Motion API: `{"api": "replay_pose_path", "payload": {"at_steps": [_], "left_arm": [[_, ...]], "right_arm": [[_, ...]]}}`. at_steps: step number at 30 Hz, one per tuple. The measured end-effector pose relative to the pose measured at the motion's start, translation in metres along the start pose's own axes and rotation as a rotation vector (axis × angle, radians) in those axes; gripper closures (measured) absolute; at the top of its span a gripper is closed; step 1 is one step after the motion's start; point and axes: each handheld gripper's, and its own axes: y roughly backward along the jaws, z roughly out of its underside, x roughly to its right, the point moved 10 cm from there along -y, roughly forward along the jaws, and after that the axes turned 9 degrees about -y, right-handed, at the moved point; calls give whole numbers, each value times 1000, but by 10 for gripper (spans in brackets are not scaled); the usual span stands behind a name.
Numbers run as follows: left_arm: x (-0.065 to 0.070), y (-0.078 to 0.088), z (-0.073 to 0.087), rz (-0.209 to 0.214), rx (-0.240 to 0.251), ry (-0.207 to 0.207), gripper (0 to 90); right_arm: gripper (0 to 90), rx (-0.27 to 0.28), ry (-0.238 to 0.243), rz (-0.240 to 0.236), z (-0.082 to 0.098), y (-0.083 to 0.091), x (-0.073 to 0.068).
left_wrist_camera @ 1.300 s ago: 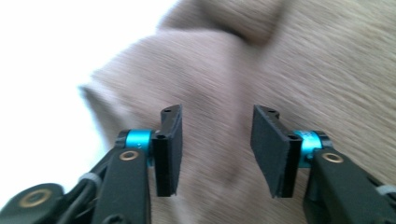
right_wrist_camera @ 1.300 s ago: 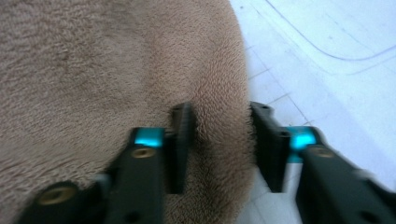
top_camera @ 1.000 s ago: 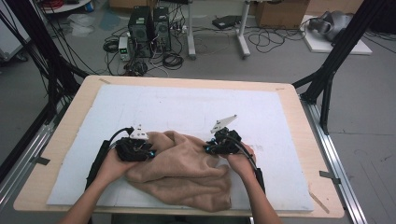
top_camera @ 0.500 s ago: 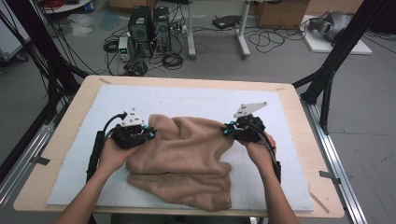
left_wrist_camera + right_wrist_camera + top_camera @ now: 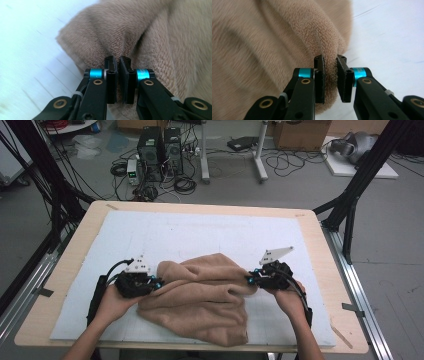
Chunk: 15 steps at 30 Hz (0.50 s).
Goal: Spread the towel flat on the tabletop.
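Note:
A tan fleece towel lies rumpled on the white mat, near the front edge. My left gripper holds its left edge; in the left gripper view the jaws are shut on a thin pinch of the towel. My right gripper holds the right edge. In the right gripper view its jaws squeeze a thicker fold of the towel. The cloth spans between both grippers, with loose folds sagging toward the front.
The mat covers a wooden table with a bare rim on all sides. Black frame struts rise at the back right and back left corners. Computers and cables sit on the floor beyond the table.
The two grippers have pulled apart, the right one going farther right, and the towel is spread wider between them. Both then drew back toward the front edge.

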Motion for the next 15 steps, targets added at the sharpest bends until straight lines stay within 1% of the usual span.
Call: {"api": "replay_pose_path", "payload": {"at_steps": [2,3,5,7,8,9,11,12,13,14,15], "left_arm": [[8,9,2,8,20,-11,843],[11,14,1,12,34,-14,844],[17,25,-2,3,56,-26,845],[22,37,-6,-20,80,-49,846],[24,44,-9,-49,99,-63,846],[25,52,-12,-69,123,-72,847],[28,68,-19,-83,168,-78,848],[31,73,-20,-80,175,-85,847],[35,76,-19,-72,171,-89,847],[39,76,-17,-63,159,-98,847],[43,74,-12,-46,137,-105,847]], "right_arm": [[790,-13,17,-27,7,3,-12],[791,-12,33,-31,9,6,-18],[792,-1,63,-31,8,14,-30],[793,12,91,-32,4,23,-41],[793,20,105,-29,3,29,-46],[793,29,119,-32,1,34,-52],[793,40,147,-37,-2,46,-61],[793,47,152,-46,-3,51,-66],[793,53,156,-58,-4,55,-70],[793,54,162,-64,-4,58,-73],[793,48,166,-63,-2,58,-75]]}}
